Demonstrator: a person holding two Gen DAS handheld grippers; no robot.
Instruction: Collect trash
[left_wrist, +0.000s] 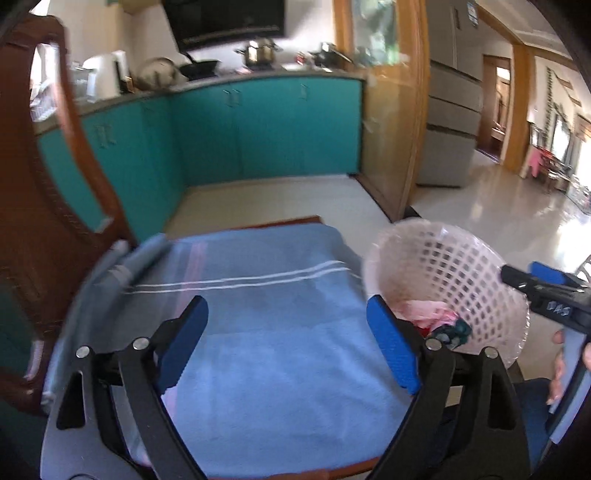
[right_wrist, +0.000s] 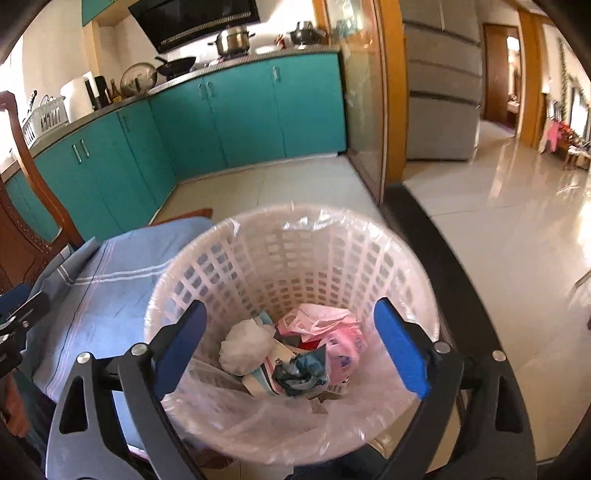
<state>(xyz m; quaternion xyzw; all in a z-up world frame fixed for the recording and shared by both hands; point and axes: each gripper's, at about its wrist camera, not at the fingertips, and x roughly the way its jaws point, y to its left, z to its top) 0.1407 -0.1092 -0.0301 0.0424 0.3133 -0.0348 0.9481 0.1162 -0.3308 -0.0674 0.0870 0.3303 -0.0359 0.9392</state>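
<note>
Right wrist view: trash sits in the lined basket.
Both the right gripper and left gripper have jaws spread wide, holding nothing; crumpled trash lies at the basket's bottom, beside the blue towel, whose surface looks cleared.

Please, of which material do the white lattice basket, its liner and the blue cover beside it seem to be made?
White lattice basket: probably rigid moulded plastic, matt, with an even grid of holes. Its clear liner: thin plastic film, glossy and wrinkled, folded over the rim. Blue cover with white stripes: apparently soft woven cloth, towel-like, matt and slightly fuzzy.
</note>
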